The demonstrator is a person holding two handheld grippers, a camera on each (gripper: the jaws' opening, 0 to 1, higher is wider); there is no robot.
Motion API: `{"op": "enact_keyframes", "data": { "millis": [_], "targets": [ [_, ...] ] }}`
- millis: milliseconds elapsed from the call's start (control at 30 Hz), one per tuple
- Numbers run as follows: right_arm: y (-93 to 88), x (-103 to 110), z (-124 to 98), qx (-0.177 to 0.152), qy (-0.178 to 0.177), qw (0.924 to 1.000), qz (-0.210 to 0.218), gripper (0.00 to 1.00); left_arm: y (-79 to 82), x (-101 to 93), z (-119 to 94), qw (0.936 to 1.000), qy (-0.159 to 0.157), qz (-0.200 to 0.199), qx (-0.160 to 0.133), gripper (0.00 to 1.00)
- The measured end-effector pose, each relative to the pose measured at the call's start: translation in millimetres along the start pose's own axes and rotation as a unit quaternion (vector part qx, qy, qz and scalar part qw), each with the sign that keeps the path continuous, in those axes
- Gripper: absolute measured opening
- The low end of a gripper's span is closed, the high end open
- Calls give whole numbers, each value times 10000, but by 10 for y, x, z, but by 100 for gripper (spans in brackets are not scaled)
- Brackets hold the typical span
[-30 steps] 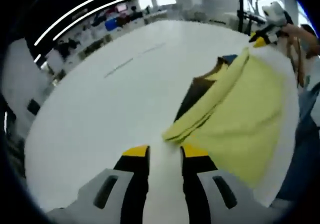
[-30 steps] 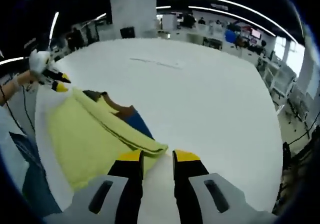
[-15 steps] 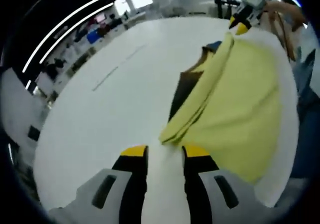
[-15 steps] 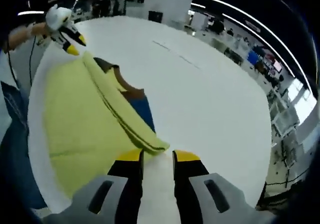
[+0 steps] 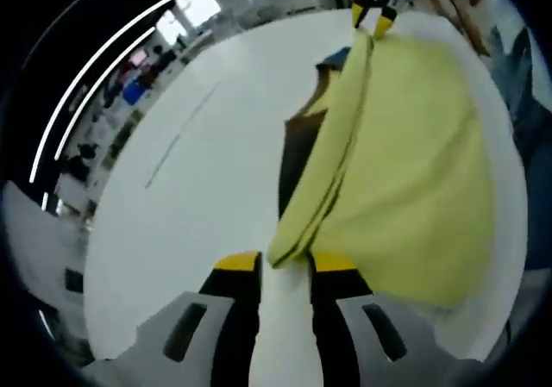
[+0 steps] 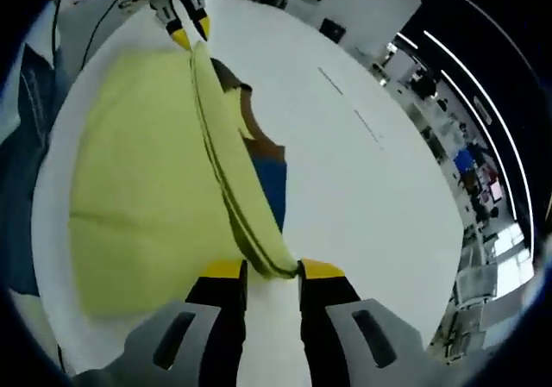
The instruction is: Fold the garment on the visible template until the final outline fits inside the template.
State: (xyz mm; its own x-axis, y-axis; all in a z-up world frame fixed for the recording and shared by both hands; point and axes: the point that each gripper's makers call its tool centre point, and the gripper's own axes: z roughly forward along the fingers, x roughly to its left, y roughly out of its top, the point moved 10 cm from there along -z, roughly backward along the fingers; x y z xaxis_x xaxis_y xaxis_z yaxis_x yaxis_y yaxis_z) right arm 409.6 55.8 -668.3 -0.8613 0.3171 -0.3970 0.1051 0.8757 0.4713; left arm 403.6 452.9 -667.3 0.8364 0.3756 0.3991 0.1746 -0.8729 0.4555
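A yellow garment (image 5: 414, 171) lies on a white table (image 5: 198, 189), its doubled edge running in a straight line between both grippers. My left gripper (image 5: 285, 265) has the near corner of that edge between its jaws and is shut on it. The right gripper (image 5: 376, 14), held by a hand, pinches the far corner. In the right gripper view, my right gripper (image 6: 272, 271) is shut on the near end of the yellow garment (image 6: 138, 163), and the left gripper (image 6: 183, 23) holds the far end. A brown and blue template (image 5: 297, 150) (image 6: 272, 184) peeks out from under the edge.
The table's near rim (image 5: 504, 301) runs close beside the garment, with a person's blue clothing (image 6: 21, 146) just past it. Beyond the template the white table (image 6: 371, 197) stretches out, with a thin line marked on it (image 5: 177, 137). Desks and lights fill the background.
Both cameras have moved in toward the garment's ends. Each corner, just ahead of the fingertips before, now sits between the jaws. The doubled edge looks straighter and tauter.
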Motion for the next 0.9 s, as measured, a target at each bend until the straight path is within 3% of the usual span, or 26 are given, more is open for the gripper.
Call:
{"op": "enact_keyframes", "data": {
  "millis": [200, 500, 667, 767, 900],
  "targets": [
    [-6, 10, 31, -10, -50, 10000, 8, 13, -6, 2, 1, 9998, 79, 184, 73, 13],
    [9, -68, 9, -84, -98, 9995, 294, 4, 24, 47, -18, 9994, 27, -343, -70, 0],
    [-7, -128, -1, -218, -103, 9960, 858, 2, -16, 108, -6, 9920, 3, -1247, -218, 0],
    [-25, -158, 21, -210, -120, 9941, 1061, 2, -28, 148, -11, 9885, 33, -1486, -277, 0],
    [-24, -195, 75, -193, -160, 9907, 1335, 2, -35, 191, 26, 9773, 74, -2093, -320, 0]
  ]
}}
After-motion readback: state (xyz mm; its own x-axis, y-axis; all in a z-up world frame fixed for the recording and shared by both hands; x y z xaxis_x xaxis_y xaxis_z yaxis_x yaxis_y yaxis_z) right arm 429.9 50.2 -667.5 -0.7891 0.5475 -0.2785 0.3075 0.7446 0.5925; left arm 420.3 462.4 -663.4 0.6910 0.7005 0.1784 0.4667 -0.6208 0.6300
